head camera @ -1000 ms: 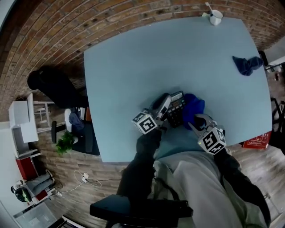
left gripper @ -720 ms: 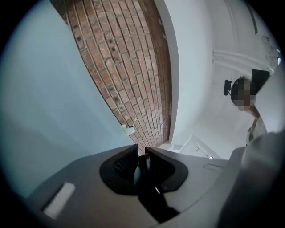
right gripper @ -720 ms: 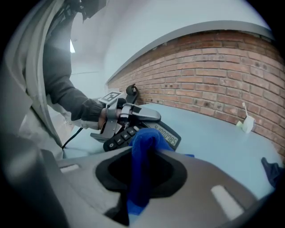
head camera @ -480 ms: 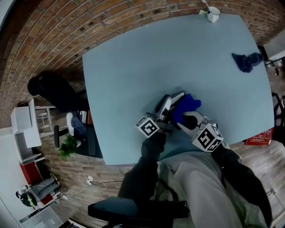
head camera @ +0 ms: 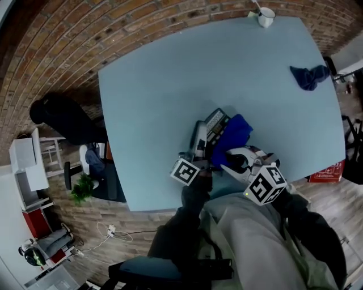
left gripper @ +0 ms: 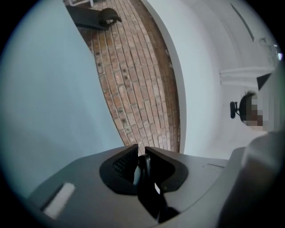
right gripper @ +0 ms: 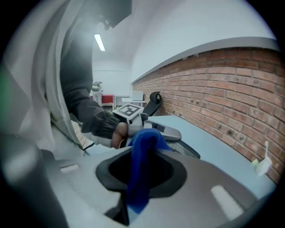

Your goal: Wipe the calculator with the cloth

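In the head view the calculator (head camera: 206, 132) is held tilted above the blue-grey table (head camera: 164, 79), near its front edge. My left gripper (head camera: 198, 155) is shut on the calculator's near end; in the left gripper view a thin dark edge (left gripper: 143, 168) sits pinched between the pads. My right gripper (head camera: 225, 156) is shut on a blue cloth (head camera: 232, 133), which lies against the calculator's right side. In the right gripper view the cloth (right gripper: 142, 156) hangs between the jaws, with the calculator (right gripper: 168, 132) and the left gripper's marker cube (right gripper: 129, 110) just beyond.
A second dark blue cloth (head camera: 308, 76) lies at the table's far right. A white cup (head camera: 265, 17) with a spoon stands at the back edge. Brick floor (head camera: 51, 51) surrounds the table, with a black chair (head camera: 65, 116) to the left.
Both grippers have risen toward me. The calculator has come up off the table and tilted, and the cloth has moved in against it.
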A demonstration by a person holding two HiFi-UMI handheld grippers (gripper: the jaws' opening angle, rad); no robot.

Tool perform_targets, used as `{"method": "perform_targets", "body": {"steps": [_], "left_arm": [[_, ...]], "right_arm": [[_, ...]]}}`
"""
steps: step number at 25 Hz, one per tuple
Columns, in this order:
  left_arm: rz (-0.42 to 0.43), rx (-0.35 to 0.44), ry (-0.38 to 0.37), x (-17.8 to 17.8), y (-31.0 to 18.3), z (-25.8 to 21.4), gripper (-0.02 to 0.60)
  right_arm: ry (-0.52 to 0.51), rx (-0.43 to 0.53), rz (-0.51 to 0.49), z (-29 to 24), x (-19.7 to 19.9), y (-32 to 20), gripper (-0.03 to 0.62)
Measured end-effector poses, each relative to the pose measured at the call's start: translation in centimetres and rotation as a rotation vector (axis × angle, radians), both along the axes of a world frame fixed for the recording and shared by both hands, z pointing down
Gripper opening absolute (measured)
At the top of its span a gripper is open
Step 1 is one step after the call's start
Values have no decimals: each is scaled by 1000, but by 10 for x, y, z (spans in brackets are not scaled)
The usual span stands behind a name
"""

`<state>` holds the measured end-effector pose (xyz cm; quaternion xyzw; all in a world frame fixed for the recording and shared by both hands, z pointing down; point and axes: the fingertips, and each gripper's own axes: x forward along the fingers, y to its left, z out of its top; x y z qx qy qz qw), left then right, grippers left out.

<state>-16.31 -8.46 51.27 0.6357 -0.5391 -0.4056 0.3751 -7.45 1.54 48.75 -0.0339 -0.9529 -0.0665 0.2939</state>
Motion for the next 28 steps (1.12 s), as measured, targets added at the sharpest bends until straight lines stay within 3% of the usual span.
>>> {"method": "perform_targets", "body": {"steps": [3,5,8,10,13,15,18,21,25,28], "left_arm": [[68,-20,-139,22,2,-10,34],[54,-27,-123,22,5,-11,34],[52,26,-67,15,12,-20,34],[72,75,-61,11,16,-31,34],[148,174,-49,22,20,-52,34],[219,224,-21,41,22,-61,34],[228,269,36,48,26,-66,34],[182,310,63,32,32,-72,34],[164,361,92,15,39,-82,29],[167,405,145,10,40,-89,28]], "right_arm": [[14,76,8,5,-14,-20,78],[11,97,4,3,-15,-24,78],[-7,32,21,-7,-1,-16,77],[-34,17,97,-18,16,-24,77],[-197,-1,331,-33,32,-69,77],[-283,-84,473,-42,41,-103,77],[-373,-193,514,-50,48,-135,77],[-399,-369,485,-43,55,-127,77],[-386,-601,384,-34,76,-78,74],[-376,-663,327,-32,87,-52,74]]}}
